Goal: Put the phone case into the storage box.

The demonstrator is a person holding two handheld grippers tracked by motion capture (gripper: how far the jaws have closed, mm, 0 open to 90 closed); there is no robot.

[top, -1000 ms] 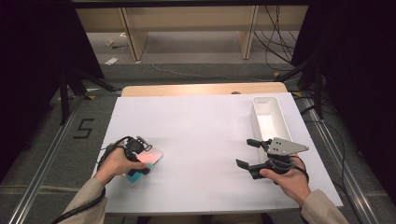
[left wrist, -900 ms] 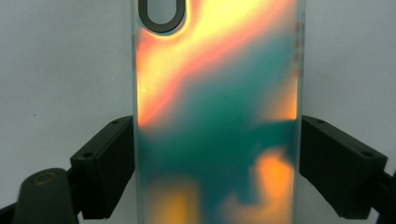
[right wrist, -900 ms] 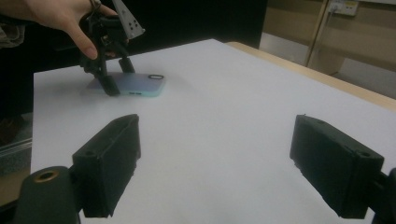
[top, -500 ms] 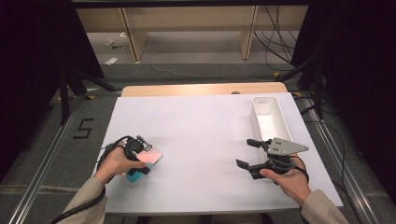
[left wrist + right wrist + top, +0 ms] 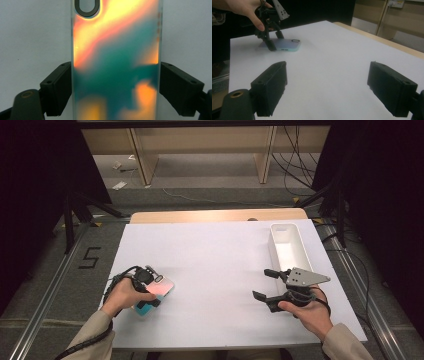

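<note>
A phone with an orange, pink and teal back lies flat on the white sheet at the near left. My left gripper straddles it from above, held in a hand. In the left gripper view the phone stands between the two black jaws, and both pads touch its long edges. The right gripper view has the same phone far off under the left gripper. My right gripper is held at the near right, open, jaws pointing left over bare sheet, nothing between them.
A long white tray stands at the right side of the sheet, just beyond the right gripper. A wooden table edge runs along the back. Metal rails and cables flank the table on the floor.
</note>
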